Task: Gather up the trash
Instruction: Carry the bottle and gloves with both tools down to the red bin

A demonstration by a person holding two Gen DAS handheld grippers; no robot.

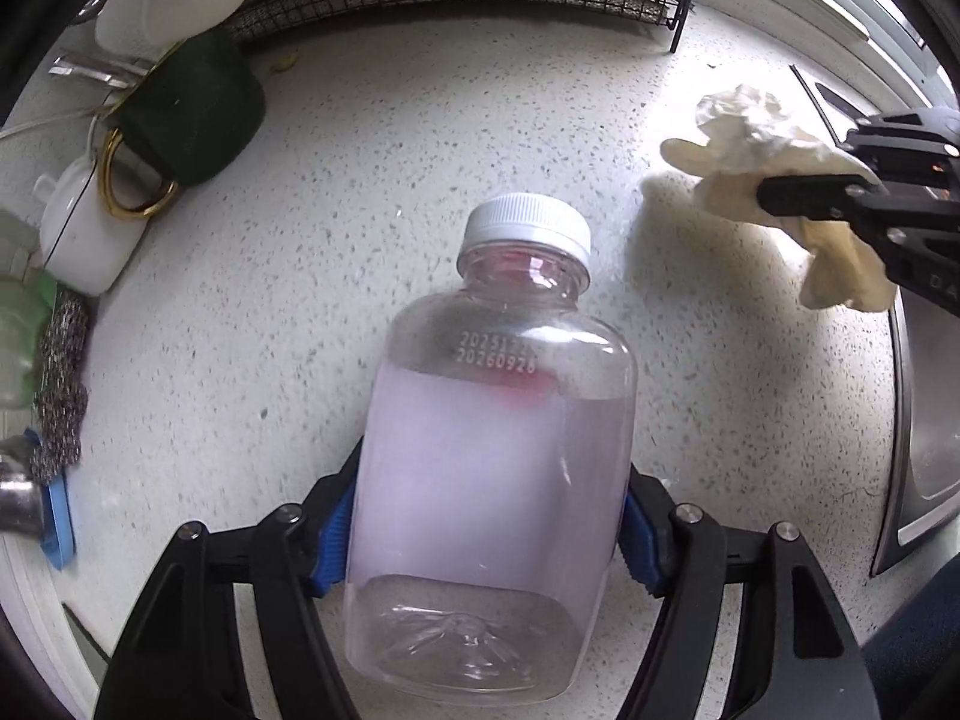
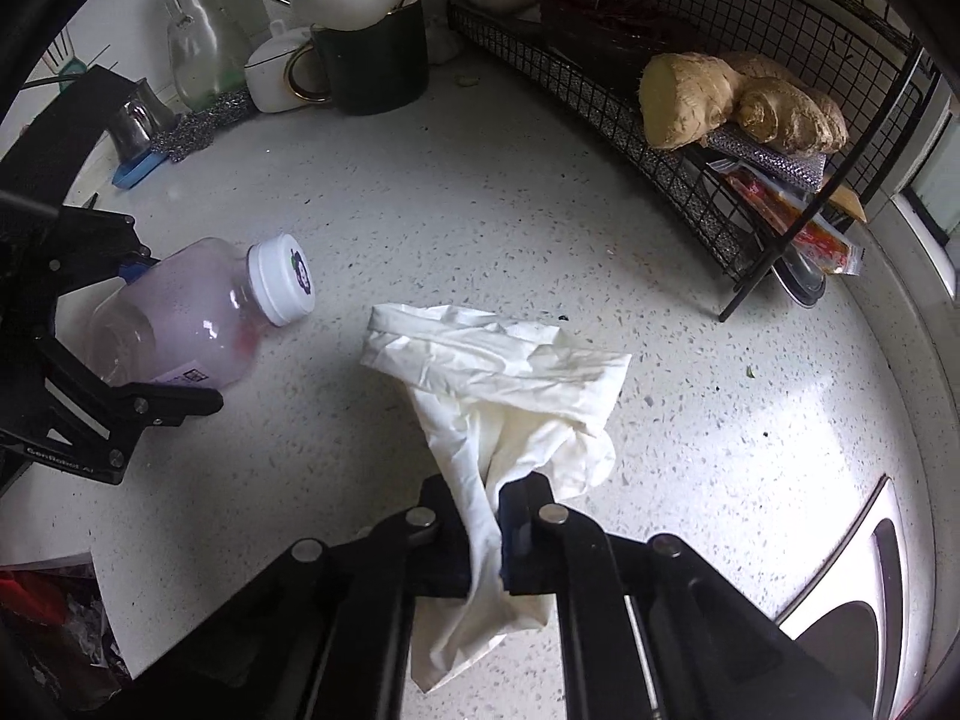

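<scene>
Holding two pieces of trash at once, we have the left gripper [image 1: 486, 540] clamped on a clear plastic bottle [image 1: 486, 468], its blue pads [image 1: 333, 534] pressing the bottle's two flat sides just above the base. The bottle carries a white screw cap [image 1: 527, 227] and a pale pink haze inside, and it hangs over the speckled white worktop [image 1: 372, 180].

Our right gripper [image 2: 483, 531] is pinched tight on a crumpled white tissue [image 2: 498, 372], the paper bunched into a narrow neck between the jaws, fanning out beyond the fingertips and trailing below them. From the left wrist view the same tissue [image 1: 774, 180] hangs from the right gripper [image 1: 840, 198] beside the bottle, apart from it, casting a shadow on the worktop.

Along the worktop's far edge stand a black wire rack [image 2: 708, 138] with ginger root [image 2: 744, 102] on it, a dark green mug [image 2: 372, 60] holding white utensils, a small white pot [image 2: 276, 72], a glass jar [image 2: 192, 30] and a steel scourer [image 2: 198, 126]. A sink rim [image 2: 840, 576] shows at the worktop's near right edge.
</scene>
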